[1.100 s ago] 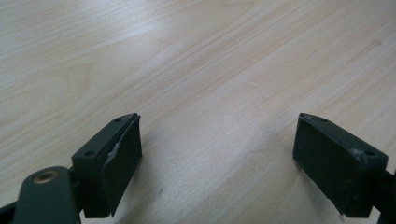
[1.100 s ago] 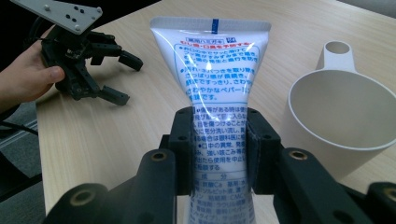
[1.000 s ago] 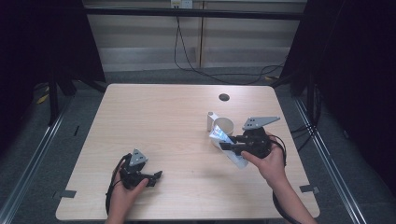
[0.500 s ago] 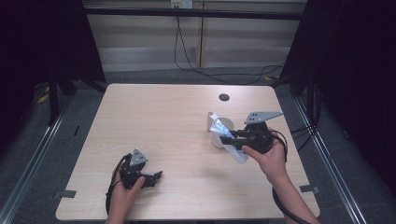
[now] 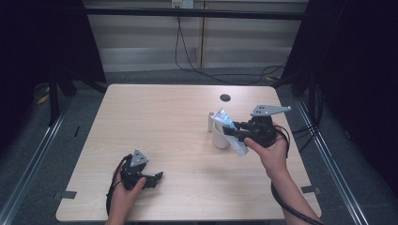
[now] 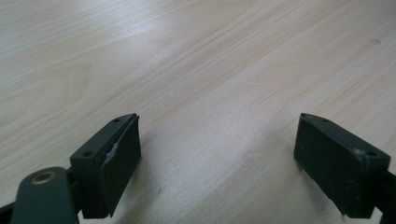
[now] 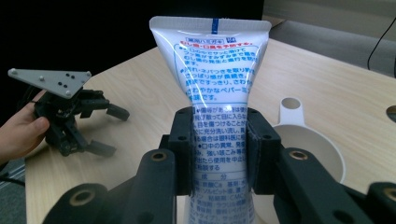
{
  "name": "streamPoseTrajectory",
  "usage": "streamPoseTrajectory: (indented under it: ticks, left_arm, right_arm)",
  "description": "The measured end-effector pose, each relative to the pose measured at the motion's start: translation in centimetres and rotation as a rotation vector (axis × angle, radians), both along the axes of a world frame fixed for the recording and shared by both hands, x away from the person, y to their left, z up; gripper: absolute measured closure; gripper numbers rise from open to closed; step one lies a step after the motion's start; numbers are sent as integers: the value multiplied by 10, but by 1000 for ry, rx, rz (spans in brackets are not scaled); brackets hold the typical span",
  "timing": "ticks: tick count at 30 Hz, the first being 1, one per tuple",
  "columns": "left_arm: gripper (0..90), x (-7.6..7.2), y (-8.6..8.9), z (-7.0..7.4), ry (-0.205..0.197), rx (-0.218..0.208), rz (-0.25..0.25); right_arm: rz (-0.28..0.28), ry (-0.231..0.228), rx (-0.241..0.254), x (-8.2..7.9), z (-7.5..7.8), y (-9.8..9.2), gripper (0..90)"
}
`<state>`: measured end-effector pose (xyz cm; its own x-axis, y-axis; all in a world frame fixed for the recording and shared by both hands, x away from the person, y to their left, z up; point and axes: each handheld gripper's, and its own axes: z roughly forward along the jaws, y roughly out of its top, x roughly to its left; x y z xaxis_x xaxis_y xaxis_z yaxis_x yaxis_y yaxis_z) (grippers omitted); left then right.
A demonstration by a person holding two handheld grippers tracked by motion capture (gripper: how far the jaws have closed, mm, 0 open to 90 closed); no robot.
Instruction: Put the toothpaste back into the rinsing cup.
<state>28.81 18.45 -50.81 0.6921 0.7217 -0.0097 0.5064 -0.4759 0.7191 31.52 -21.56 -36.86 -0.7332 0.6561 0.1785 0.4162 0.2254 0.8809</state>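
A white toothpaste tube point(image 7: 212, 88) with blue print stands upright between the jaws of my right gripper point(image 7: 219, 149), which is shut on its middle. In the high view this right gripper point(image 5: 239, 131) holds the tube point(image 5: 230, 129) tilted over a white cup point(image 5: 218, 138) with a handle. The cup point(image 7: 308, 149) lies just right of the tube in the right gripper view. My left gripper point(image 5: 152, 179) rests low on the table's near left, open, with bare wood between its pads point(image 6: 119, 163). The left gripper point(image 7: 70, 116) also appears far off in the right gripper view.
The light wooden table point(image 5: 155, 122) has a dark round hole point(image 5: 225, 97) near its far edge. Black cables trail on the floor behind the table, and metal rails run along both sides.
My right gripper has carried the tube a little farther from me and tipped it over the cup. The left gripper has stayed put.
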Motion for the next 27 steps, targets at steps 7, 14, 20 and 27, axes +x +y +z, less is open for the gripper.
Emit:
streamPoseTrajectory:
  ticks: [7, 14, 20, 27]
  left_arm:
    - [147, 0, 0, 0, -1, -4, 0]
    - [147, 0, 0, 0, 0, -2, -1]
    - [147, 0, 0, 0, 0, 0, 0]
    - [147, 0, 0, 0, 0, 0, 0]
  right_arm:
    - [-22, -20, 20, 5, 5, 1, 684]
    - [-29, -23, 26, 12, 5, 1, 684]
    - [-32, -38, 32, 15, 7, 2, 683]
    - [-54, -45, 45, 21, 7, 2, 682]
